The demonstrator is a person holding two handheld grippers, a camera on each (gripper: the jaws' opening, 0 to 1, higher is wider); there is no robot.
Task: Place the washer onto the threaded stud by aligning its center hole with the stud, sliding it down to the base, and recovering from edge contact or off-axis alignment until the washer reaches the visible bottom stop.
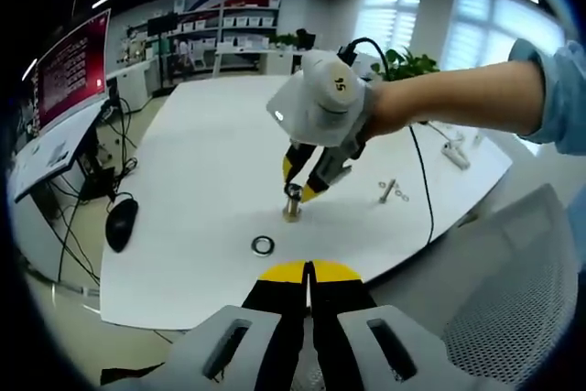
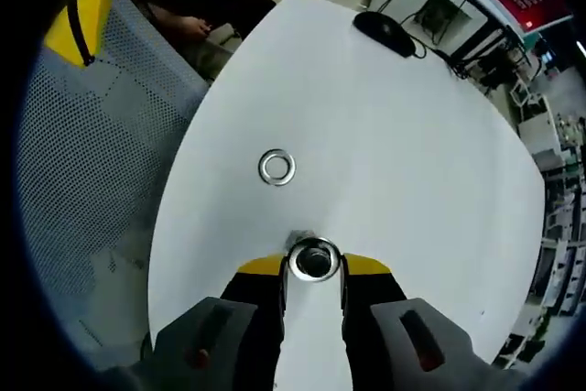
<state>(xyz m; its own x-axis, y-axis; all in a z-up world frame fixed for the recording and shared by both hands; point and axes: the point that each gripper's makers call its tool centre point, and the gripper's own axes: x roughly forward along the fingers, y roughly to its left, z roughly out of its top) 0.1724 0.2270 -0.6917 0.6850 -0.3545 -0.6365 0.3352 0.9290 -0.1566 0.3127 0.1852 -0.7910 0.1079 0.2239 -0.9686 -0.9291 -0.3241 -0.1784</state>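
The right hand-held gripper point(image 1: 307, 191) hangs over the middle of the bench point(image 1: 211, 153), its yellow-tipped jaws pinching a washer point(image 2: 314, 260) right at the top of the stud point(image 1: 293, 203). From the right gripper view the washer sits level between the jaw tips, dark hole facing up, with a sliver of the stud's base showing just beyond it. Whether the hole is already over the stud tip or merely resting on it cannot be told. The left hand-held gripper point(image 1: 309, 283) is held back near the bench's near edge, jaws pressed together and holding nothing.

The bench is a wide white top. A mesh chair point(image 2: 92, 162) stands just beside it, and a mouse point(image 1: 121, 223) lies well off to one side. A second washer point(image 1: 263, 245) lies flat on the bench near the stud, and a bolt point(image 1: 388, 190) with small loose parts lies farther off.

Risk, as I judge it: the jaws straddle the washer's rim, so any tilt would hang the hole's edge on the threads and jam it partway. Pushing down while off-axis could tip the free-standing stud. Letting go early could let the washer bounce off and roll toward the bench edge.
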